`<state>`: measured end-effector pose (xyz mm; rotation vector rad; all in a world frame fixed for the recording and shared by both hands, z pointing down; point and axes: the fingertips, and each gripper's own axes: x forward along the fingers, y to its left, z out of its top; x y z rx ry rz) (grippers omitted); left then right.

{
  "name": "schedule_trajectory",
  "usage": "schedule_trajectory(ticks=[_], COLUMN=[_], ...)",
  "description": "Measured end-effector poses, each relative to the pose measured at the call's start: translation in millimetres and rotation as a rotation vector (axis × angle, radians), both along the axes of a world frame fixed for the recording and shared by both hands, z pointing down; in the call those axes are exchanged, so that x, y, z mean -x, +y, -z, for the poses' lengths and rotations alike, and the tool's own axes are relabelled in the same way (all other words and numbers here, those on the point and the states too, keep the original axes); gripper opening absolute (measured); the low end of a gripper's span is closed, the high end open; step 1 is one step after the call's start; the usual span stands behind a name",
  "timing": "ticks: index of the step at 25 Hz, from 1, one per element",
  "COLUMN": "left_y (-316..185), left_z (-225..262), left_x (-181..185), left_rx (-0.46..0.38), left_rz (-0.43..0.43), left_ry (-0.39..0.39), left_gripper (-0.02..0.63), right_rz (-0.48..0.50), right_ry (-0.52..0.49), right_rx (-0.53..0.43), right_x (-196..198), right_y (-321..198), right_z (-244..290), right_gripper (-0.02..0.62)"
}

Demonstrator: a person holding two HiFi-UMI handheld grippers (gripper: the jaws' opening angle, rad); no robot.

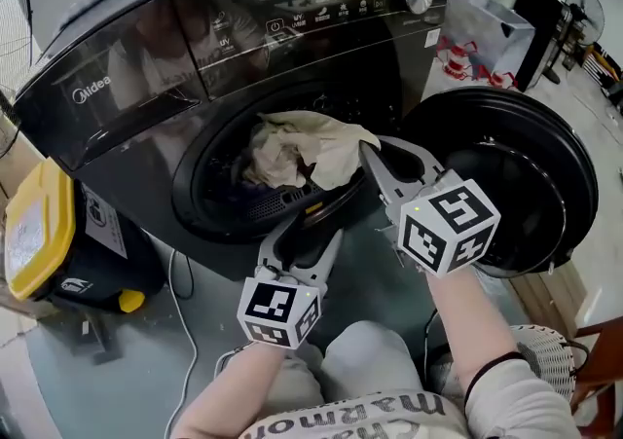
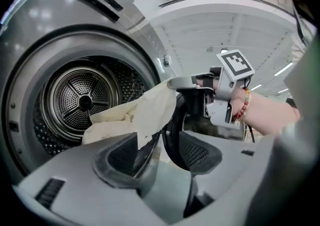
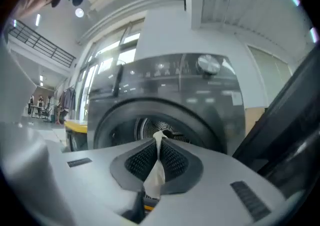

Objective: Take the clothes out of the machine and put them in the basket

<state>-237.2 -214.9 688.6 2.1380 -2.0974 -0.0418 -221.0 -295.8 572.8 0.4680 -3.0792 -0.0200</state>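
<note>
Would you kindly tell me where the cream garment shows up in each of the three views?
Head view: cream garment at picture centre, spilling from the machine's opening, its right edge at the right gripper.
Left gripper view: centre-left, stretched from the drum towards the right gripper.
Right gripper view: lower centre, a thin strip pinched between the shut jaws.
Shared landmark: the drum, visible in all three.
</note>
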Motion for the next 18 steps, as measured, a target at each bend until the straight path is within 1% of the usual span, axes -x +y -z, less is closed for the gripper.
schedule_trajectory(ticks=[5,8,10,12,15,18], left_y=[8.0,8.0,6.3,4.7,4.4,2.5], left_z=[30.0,43.5,50.1,62.5,90.2,115.4], left_x=[-7.5,-14.2,-21.4,-28.8,-49.4,-71.5], left_rx=[-0.061,-0.078,-0.073,-0.085,-0.136,-0.176], left_rz=[-0.018,-0.048,-0.084,-0.121,-0.199,-0.281], left_ry=[0.020,0.010,0.004,0.018,0.066,0.052], left_gripper=[0.256,0.258,0.258,0.259,0.259,0.259], right_rz=[-0.017,-0.059,-0.095,-0.113,-0.101,-0.102], right_ry=[-0.120,-0.167,-0.168,-0.178,-0.207,-0.238], right_rx=[-0.073,-0.152,-0.198,-0.216,-0.259,-0.285], right_x=[-38.9,-65.9,-81.9,-96.3,-114.7,-137.5], right_y=[16.0,15.5,10.5,6.7,7.6,10.9], right_z=[70.0,117.3,142.5,165.0,198.2,227.5], right_gripper=[0.035,0.035,0.035,0.035,0.035,0.035])
